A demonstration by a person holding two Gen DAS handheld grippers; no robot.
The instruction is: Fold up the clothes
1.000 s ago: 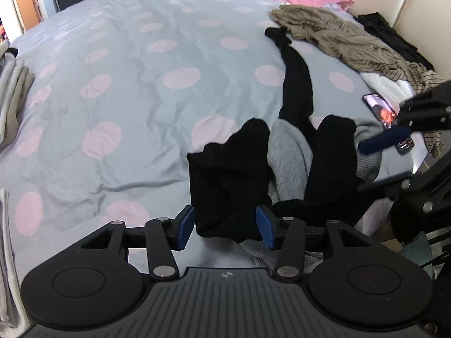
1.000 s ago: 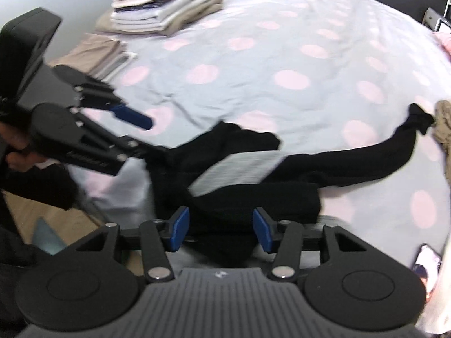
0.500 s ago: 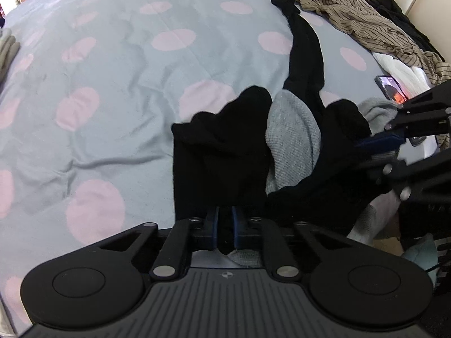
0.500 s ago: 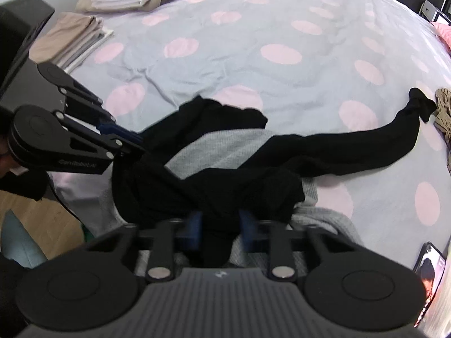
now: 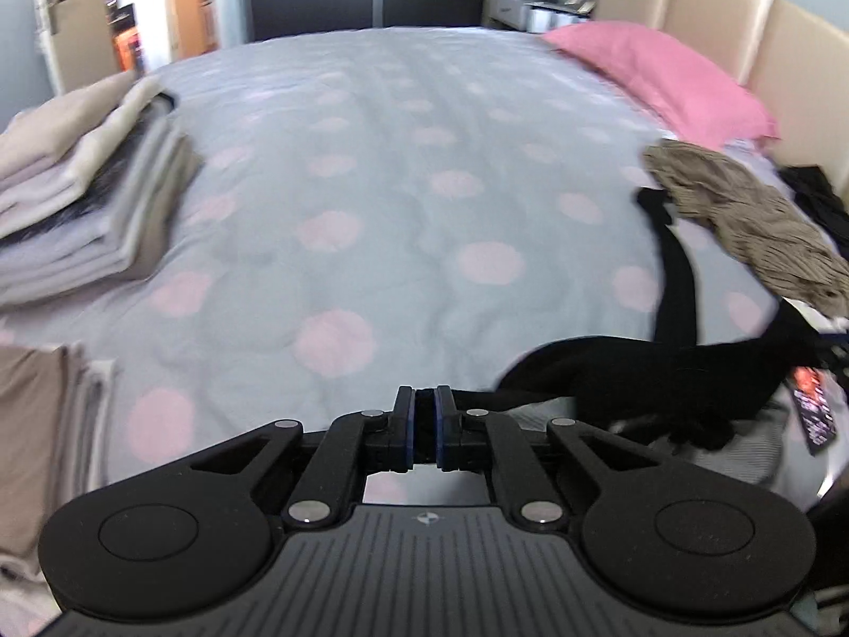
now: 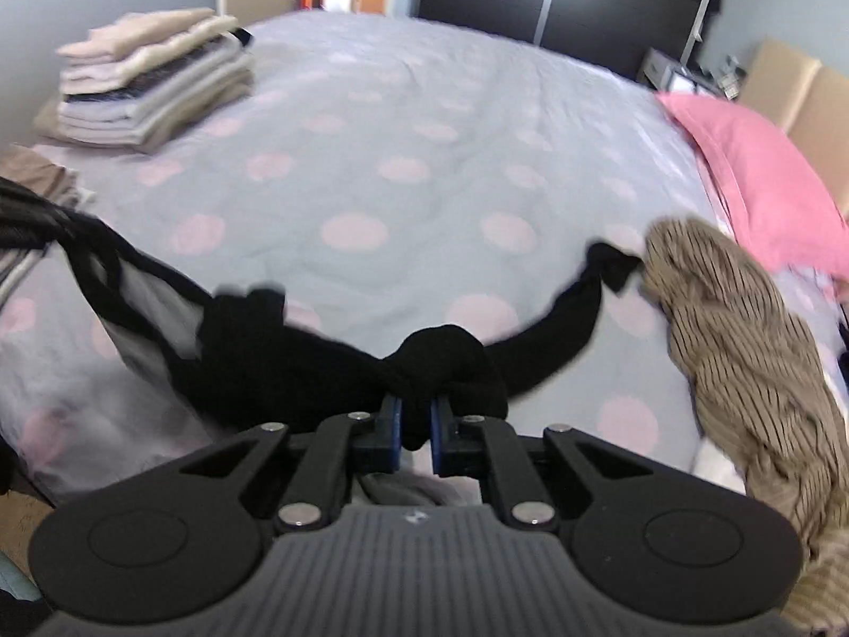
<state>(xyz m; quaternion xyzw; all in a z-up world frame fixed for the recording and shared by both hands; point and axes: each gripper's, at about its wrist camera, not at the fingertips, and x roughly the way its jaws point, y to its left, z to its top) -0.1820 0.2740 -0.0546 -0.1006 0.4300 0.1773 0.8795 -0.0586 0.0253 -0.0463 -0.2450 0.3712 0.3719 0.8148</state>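
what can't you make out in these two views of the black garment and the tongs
- Left wrist view: the black garment is motion-blurred, so its type is unclear.
- Left wrist view: the phone screen is blurred and too small to read.
- Right wrist view: the left tongs are cut off by the frame edge; their grip is unseen.
- Right wrist view: the folded stack is blurred; its items cannot be counted.

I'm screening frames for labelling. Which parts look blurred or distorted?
Left wrist view: folded beige clothes stack and black garment motion-smeared, left gripper sharp; right wrist view: brown ribbed garment smeared, right gripper crisp; fisheye curves both.

Soft daylight, motion blur, fisheye-bent edges, shadows perhaps faint
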